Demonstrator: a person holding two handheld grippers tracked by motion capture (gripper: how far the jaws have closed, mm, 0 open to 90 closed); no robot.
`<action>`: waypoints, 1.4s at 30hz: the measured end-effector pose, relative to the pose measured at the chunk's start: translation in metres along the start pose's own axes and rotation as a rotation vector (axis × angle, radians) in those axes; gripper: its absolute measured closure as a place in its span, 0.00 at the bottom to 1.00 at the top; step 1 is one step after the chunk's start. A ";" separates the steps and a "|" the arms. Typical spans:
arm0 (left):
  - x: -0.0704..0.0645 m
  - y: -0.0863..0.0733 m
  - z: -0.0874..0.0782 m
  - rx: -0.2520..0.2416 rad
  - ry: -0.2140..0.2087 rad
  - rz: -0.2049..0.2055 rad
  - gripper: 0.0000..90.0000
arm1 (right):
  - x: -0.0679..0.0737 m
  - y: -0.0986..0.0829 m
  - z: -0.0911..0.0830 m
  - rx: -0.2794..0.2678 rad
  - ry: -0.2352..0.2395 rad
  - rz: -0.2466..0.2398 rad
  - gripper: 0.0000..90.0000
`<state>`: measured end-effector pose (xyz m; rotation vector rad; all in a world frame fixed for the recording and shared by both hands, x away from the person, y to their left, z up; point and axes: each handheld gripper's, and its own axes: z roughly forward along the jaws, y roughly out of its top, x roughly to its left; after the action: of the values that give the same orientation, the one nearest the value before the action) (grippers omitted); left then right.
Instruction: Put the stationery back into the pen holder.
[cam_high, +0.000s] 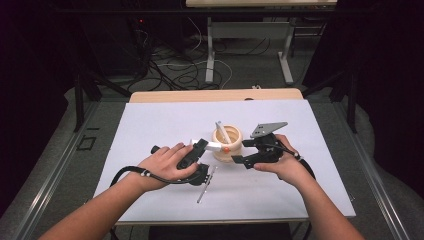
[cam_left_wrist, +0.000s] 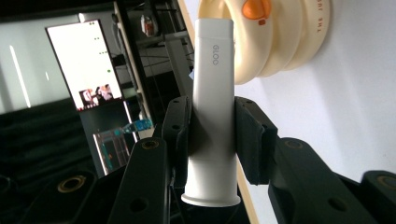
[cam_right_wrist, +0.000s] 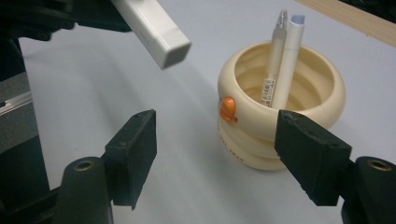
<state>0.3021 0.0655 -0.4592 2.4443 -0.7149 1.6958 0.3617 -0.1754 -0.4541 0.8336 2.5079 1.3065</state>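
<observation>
On the white table (cam_high: 150, 130) our left tool (cam_high: 201, 145) clamps the white tube (cam_left_wrist: 212, 116) just beside the cream cup (cam_right_wrist: 280, 126), ready to drop in, while our right tool (cam_right_wrist: 224, 154) gapes wide, flanking it.

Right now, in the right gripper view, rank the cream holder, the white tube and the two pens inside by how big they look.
1. Cream holder.
2. White tube, cropped and nearer, so unsure.
3. The two pens, alike.
</observation>
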 end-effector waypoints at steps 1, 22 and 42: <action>-0.001 0.000 0.000 -0.007 0.005 0.003 0.76 | 0.001 0.001 -0.001 -0.011 0.002 -0.012 0.33; -0.022 0.023 -0.001 -0.060 -0.016 0.233 0.76 | 0.024 0.004 0.007 0.039 0.093 -0.109 0.49; -0.027 0.041 -0.005 -0.143 -0.009 0.267 0.76 | 0.037 0.000 0.025 0.132 0.119 -0.237 0.63</action>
<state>0.2730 0.0391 -0.4896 2.3466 -1.1663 1.6499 0.3419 -0.1375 -0.4658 0.4741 2.7102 1.1546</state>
